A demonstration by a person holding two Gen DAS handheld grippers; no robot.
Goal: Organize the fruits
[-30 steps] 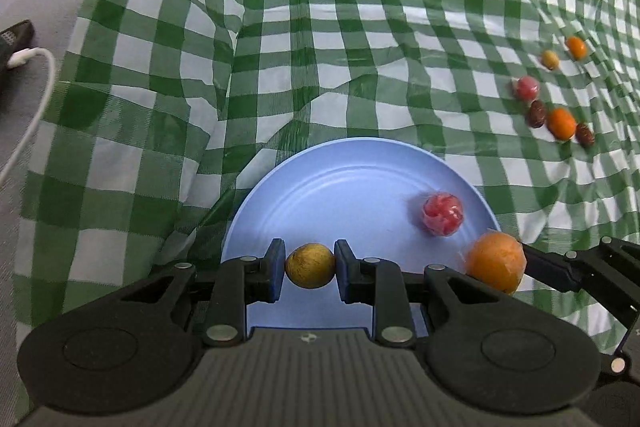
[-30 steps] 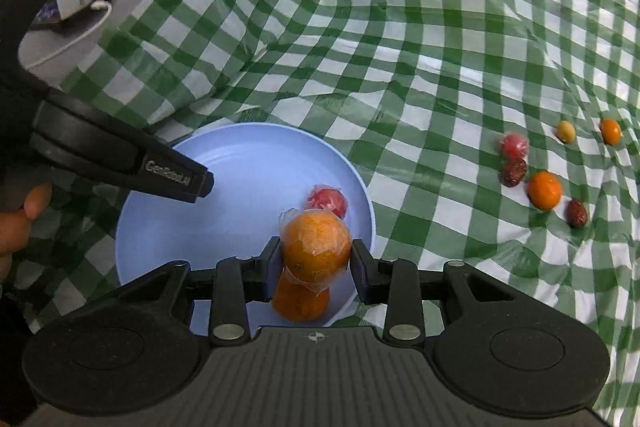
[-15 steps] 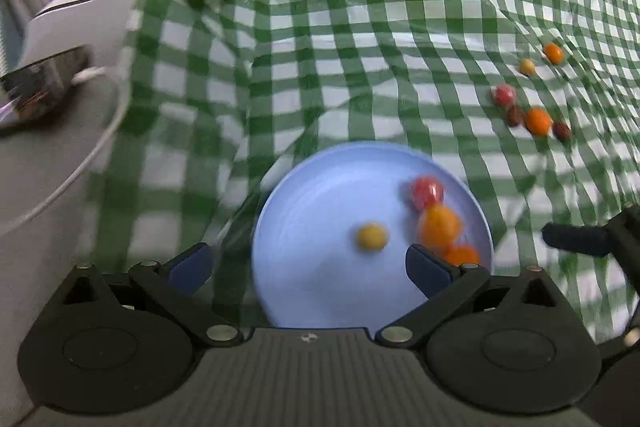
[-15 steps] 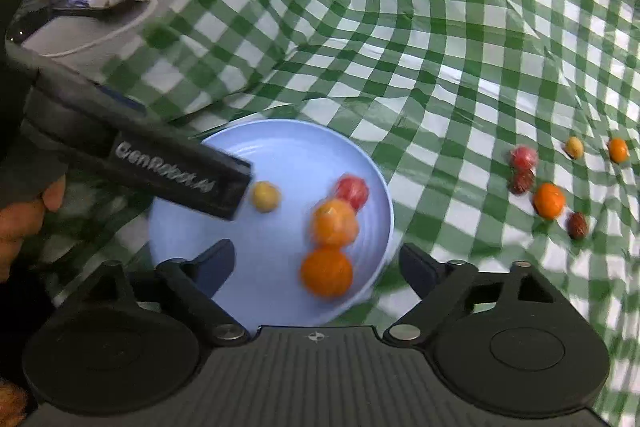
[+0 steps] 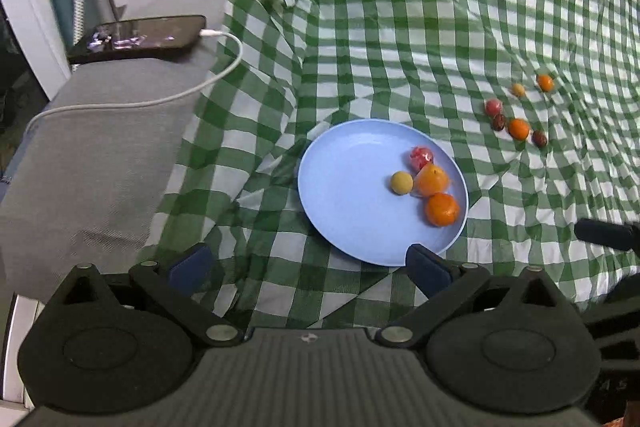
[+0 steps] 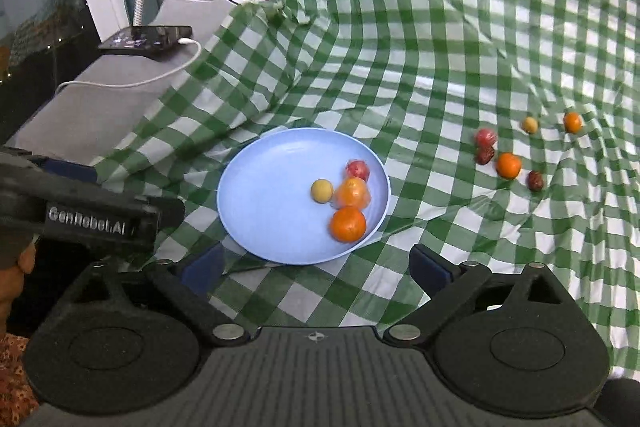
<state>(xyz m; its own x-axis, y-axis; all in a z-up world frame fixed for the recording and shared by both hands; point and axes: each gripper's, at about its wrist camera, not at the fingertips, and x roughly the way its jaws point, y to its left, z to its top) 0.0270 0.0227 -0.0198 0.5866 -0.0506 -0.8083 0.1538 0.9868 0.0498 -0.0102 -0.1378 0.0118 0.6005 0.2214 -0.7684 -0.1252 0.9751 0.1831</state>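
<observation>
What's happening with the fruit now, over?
Left tool open, empty; right tool still opening, empty. Four fruits on round light-blue plate; six loose fruits on green checked cloth. Path clear.

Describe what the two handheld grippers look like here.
Both are matte black plastic. The left gripper and right gripper each have a ribbed grey-black body, two round side housings, silver pivot pins on angled linkage arms, and dark blue finger pads. White "GenRobot.AI" lettering marks the left one's side.
</observation>
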